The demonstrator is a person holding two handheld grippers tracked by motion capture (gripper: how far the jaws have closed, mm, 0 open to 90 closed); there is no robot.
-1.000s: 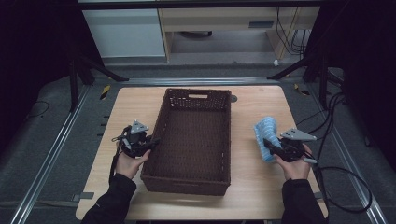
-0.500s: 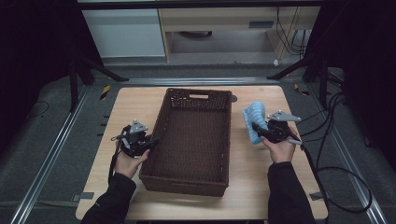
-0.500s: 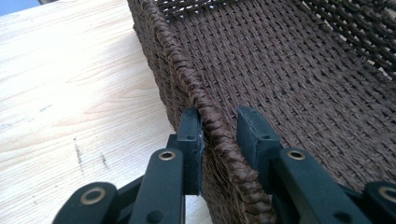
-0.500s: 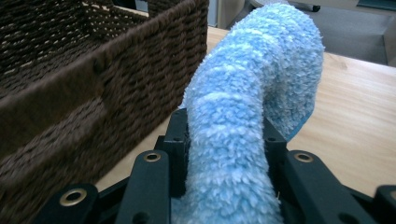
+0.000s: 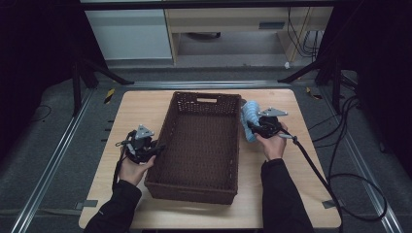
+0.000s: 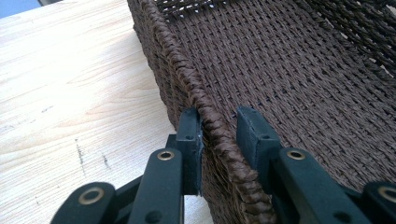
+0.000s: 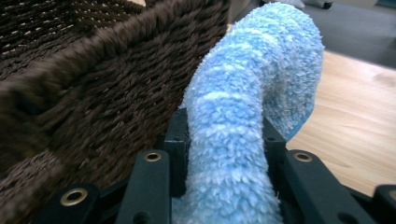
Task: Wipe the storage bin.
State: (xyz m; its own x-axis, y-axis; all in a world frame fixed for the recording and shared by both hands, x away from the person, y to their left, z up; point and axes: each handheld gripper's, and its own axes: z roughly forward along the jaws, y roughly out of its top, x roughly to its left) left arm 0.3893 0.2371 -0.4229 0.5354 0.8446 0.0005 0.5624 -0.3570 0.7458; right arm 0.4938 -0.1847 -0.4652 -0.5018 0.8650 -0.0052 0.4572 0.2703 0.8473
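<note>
The right gripper [image 7: 225, 135] pinches a fluffy blue striped sock [image 7: 252, 93] between its two black jaws; in the right gripper view the sock fills the gap at bottom centre and curls up and over toward the upper right of the frame. Just left of it there rises the dark outer wall of the woven basket [image 7: 93, 84], near the sock, though whether they touch cannot be told. In the high view this right gripper [image 5: 256, 127] sits right of centre, held just beside the basket's right rim near its far corner, with the sock [image 5: 250, 116] sticking up beside the rim.

The left gripper [image 6: 219, 140] straddles the basket's braided rim [image 6: 205, 107]: in the left gripper view one jaw stands outside the wall and presses against the braid, the other stands inside with a narrow gap showing, so the jaws are closed around the rim without a clear squeeze from both sides. In the high view the left gripper [image 5: 154, 148] lies left of centre, at the basket's [image 5: 204, 145] left wall.

The basket stands in the middle of the wooden table [image 5: 145, 104].
</note>
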